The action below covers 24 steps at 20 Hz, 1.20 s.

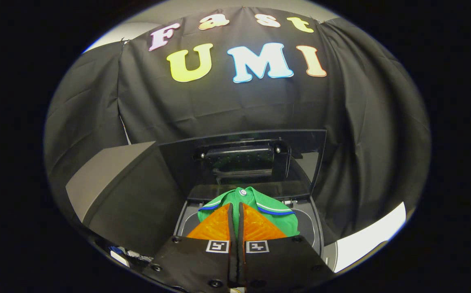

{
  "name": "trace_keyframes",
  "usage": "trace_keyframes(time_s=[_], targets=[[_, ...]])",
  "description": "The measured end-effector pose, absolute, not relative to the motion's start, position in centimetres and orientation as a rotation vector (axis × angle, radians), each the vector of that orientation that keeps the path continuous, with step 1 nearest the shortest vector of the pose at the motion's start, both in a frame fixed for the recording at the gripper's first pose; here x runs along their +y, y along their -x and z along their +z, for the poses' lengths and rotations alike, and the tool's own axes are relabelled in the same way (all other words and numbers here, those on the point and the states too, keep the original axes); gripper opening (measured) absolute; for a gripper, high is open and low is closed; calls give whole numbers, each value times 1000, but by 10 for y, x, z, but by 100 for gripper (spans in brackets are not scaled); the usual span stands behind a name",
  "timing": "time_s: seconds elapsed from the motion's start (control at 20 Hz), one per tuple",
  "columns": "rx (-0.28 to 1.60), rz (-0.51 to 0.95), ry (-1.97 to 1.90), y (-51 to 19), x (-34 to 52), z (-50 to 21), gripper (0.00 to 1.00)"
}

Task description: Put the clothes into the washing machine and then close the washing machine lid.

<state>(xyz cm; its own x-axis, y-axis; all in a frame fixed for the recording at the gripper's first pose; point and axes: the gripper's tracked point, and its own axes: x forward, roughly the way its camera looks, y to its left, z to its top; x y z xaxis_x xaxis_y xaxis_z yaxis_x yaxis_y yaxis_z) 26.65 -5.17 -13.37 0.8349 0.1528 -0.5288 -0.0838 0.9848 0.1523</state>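
Green polo over the open washer

Gripper view: I have the gripper (235, 211) pinched tight on the green polo shirt (256, 203), fingers pressed together on its cloth, so it hangs over the washing machine's opening (310, 228), ready to drop. The lid (300, 162) stands upright behind, leaving the way clear. My fingers and the shirt hide the drum; its depth is unclear.

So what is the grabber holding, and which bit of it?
The gripper is shut on the green shirt, pinching a fold just below its collar, above the open washing machine.
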Motion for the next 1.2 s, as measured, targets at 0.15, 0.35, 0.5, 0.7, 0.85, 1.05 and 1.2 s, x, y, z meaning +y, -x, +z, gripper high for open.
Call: trace_keyframes(time_s=[0.15, 0.35, 0.5, 0.7, 0.85, 1.05, 1.2], targets=[[593, 115, -110, -263, -52, -151, 1], [632, 115, -104, -253, -48, -171, 2], [660, 105, -105, -248, -47, -182, 1], [692, 77, -104, -245, -48, -192, 3], [703, 69, -102, -244, -47, -194, 9], [674, 34, -58, -245, -52, -183, 82], [659, 24, -49, -247, -52, -179, 98]])
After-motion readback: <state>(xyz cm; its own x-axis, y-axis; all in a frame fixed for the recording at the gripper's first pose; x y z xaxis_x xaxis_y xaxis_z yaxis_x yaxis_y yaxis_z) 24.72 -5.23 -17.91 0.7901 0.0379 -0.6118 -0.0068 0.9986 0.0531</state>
